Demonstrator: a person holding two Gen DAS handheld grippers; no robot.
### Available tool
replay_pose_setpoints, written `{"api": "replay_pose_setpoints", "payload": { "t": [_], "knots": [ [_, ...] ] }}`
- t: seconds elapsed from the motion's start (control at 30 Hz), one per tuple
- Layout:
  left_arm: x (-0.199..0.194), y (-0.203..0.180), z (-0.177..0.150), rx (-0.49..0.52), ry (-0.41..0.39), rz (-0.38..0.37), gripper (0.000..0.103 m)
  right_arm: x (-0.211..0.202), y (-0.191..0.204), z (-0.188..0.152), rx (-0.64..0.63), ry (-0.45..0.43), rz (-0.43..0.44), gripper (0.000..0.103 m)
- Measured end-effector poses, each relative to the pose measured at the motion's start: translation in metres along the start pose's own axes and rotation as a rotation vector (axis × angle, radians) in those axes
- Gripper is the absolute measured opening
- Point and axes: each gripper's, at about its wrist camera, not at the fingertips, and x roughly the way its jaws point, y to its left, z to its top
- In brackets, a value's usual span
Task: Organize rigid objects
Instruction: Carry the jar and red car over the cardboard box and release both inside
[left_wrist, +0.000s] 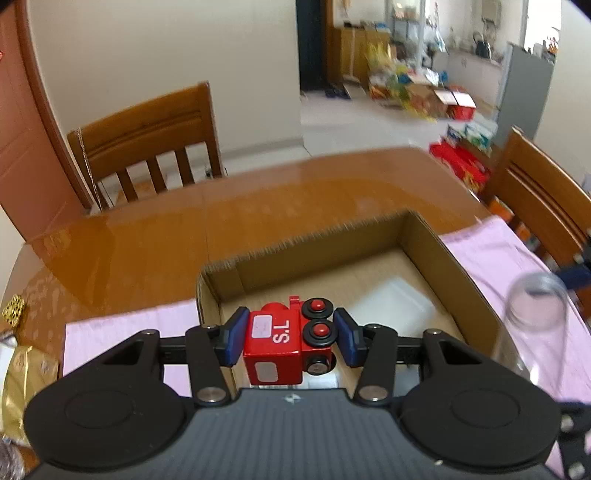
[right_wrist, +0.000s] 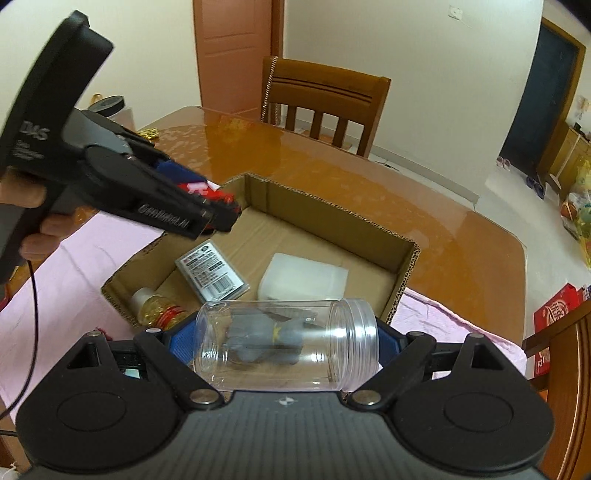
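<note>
My left gripper (left_wrist: 290, 338) is shut on a red toy train (left_wrist: 280, 341) with black wheels and holds it above the near left part of an open cardboard box (left_wrist: 424, 236). In the right wrist view the left gripper (right_wrist: 218, 214) hangs over the box's (right_wrist: 332, 210) left wall. My right gripper (right_wrist: 284, 343) is shut on a clear plastic jar (right_wrist: 288, 349) lying sideways, in front of the box's near edge. The jar (left_wrist: 535, 310) also shows at the right of the left wrist view.
Inside the box lie a white block (right_wrist: 303, 277), a grey barcode packet (right_wrist: 212, 269) and a small yellow bottle (right_wrist: 159, 308). The box stands on a pink cloth (right_wrist: 81, 266) on a glossy wooden table (right_wrist: 424, 206). Wooden chairs (right_wrist: 325, 96) stand around it.
</note>
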Motion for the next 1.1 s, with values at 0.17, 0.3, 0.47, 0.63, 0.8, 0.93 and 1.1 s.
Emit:
{"api": "replay_pose_setpoints", "payload": {
  "t": [0.17, 0.3, 0.47, 0.63, 0.8, 0.93, 1.1],
  "knots": [
    [0.009, 0.010, -0.002, -0.025, -0.048, 0.057, 0.089, 0.010, -0.005, 0.003, 0.013, 0.012, -0.009, 0.093],
    [-0.004, 0.013, -0.015, -0.005, -0.034, 0.043, 0.093, 0.016, -0.005, 0.006, 0.011, 0.016, -0.014, 0.093],
    [-0.031, 0.018, -0.041, -0.025, 0.001, 0.046, 0.096, 0.023, -0.009, 0.015, 0.017, 0.014, -0.024, 0.093],
    [-0.063, 0.023, -0.065, -0.054, 0.011, 0.086, 0.098, 0.029, -0.016, 0.031, 0.031, 0.006, -0.039, 0.093],
    [-0.086, 0.030, -0.087, -0.080, 0.006, 0.168, 0.098, 0.044, -0.019, 0.053, 0.048, 0.006, -0.051, 0.093],
    [-0.097, 0.040, -0.104, -0.123, 0.011, 0.181, 0.098, 0.057, -0.018, 0.071, 0.033, 0.004, -0.075, 0.093],
    [-0.105, 0.053, -0.120, -0.178, 0.021, 0.199, 0.098, 0.078, -0.020, 0.090, 0.061, -0.008, -0.131, 0.100]
  ]
}}
